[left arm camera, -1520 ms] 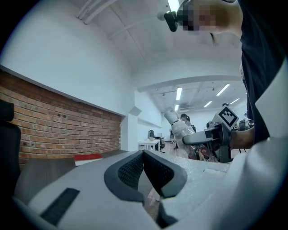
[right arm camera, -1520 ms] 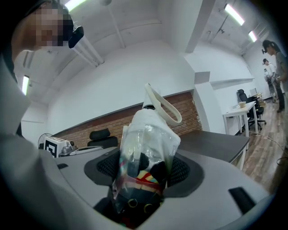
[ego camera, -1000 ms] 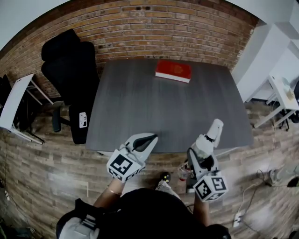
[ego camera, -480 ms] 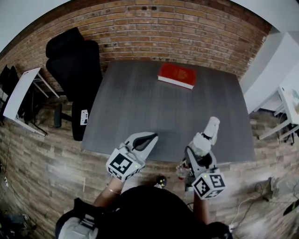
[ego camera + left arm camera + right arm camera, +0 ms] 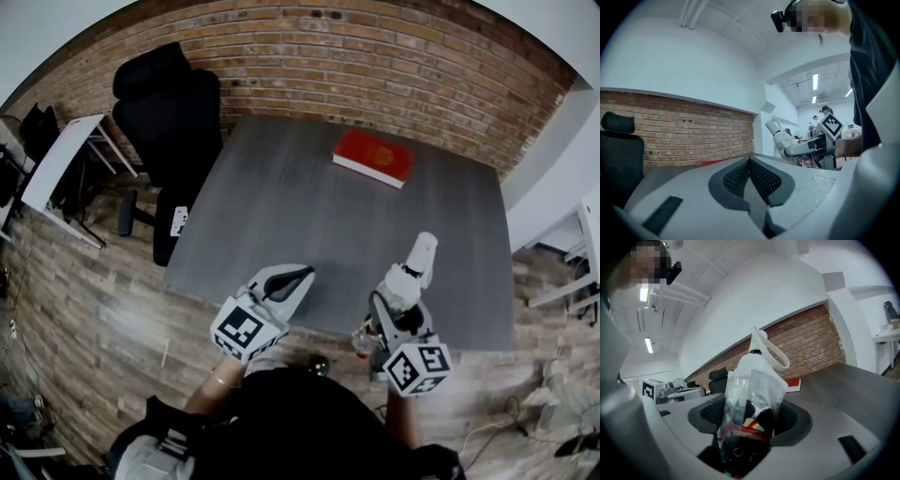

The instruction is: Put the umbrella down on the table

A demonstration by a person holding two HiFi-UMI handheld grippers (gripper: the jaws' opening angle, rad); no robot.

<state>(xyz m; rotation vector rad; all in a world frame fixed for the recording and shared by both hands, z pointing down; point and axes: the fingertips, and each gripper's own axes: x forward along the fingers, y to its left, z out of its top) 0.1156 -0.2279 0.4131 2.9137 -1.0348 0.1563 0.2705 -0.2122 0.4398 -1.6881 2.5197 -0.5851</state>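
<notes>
Grip on the umbrella looks sound. The right gripper has its jaws set wide and clamped on the folded bundle in its clear sleeve. The white end points to the far side, above the near edge of the table. The left gripper is closed on nothing, at the near edge further left.

Recommended: carry the bundle over the bare grey top, well short of the red book, lower it until its length lies flat, then release. The sleeve may be slippery, though the view is distorted, so keep it level.
</notes>
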